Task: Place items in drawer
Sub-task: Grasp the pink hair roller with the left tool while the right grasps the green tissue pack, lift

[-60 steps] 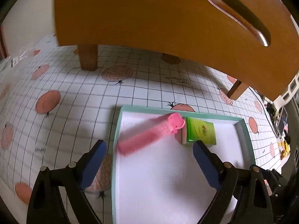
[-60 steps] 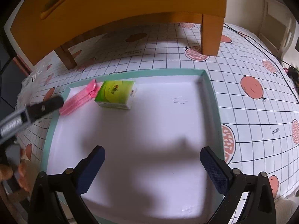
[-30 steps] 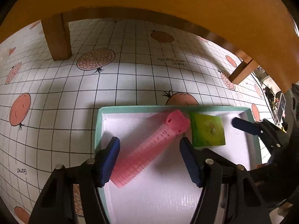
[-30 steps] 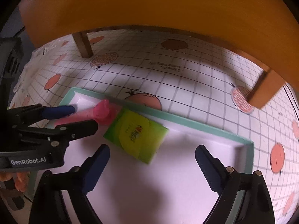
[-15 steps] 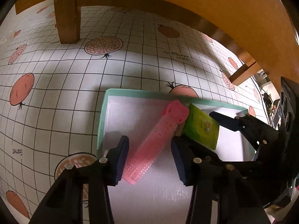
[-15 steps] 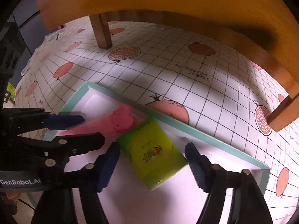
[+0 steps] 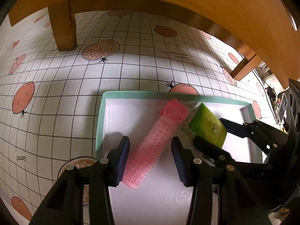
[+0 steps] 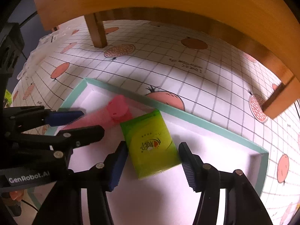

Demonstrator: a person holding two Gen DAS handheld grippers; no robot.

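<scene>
I am at the pick-up step with both items lying in the teal-rimmed tray on the tabletop, under the wooden drawer unit. My left tool is spread, its 2 blue pads straddling the lower end of the pink hair roller; the left pad looks close against it, the right one stands just beside, so nothing is pinched yet. My right tool is also spread around the near end of the green tissue pack, left pad about touching, right pad just clear. The roller's capped head lies against the pack's far corner. Next I judge both tools need to close squarely on their items, then lift straight up so the 2 don't drag each other, before carrying them to the drawer.
</scene>
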